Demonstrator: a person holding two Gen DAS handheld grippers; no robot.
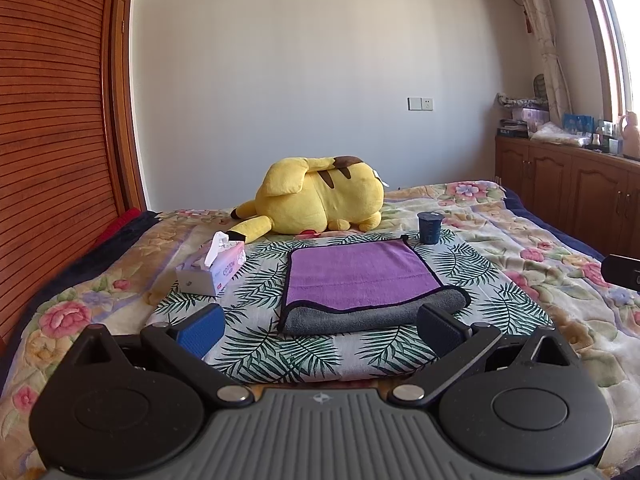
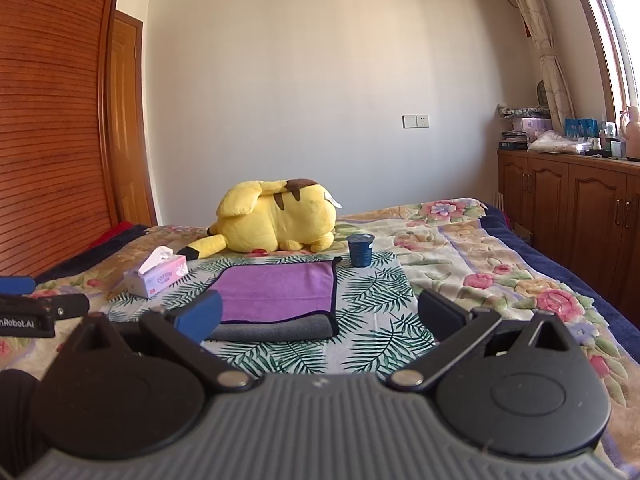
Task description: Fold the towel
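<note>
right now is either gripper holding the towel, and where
Nothing is held. The left gripper and the right gripper are both open, short of the towel, which lies already folded on the bed.

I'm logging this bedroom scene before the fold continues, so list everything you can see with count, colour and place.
towel: one, purple face, grey underside, dark trim, lying on the leaf-print cloth, near edge doubled over
leaf-print cloth: one, white with green fronds, spread on the bed
floral bedspread: one, cream with pink flowers, covering the bed
plush toy: one, yellow, behind the towel
tissue box: one, pink and white, left of the towel
cup: one, dark blue, beyond the towel's far right corner
cabinets: brown wood, along the right wall
left hand-held gripper: open, before the towel
right hand-held gripper: open, before the towel
</note>
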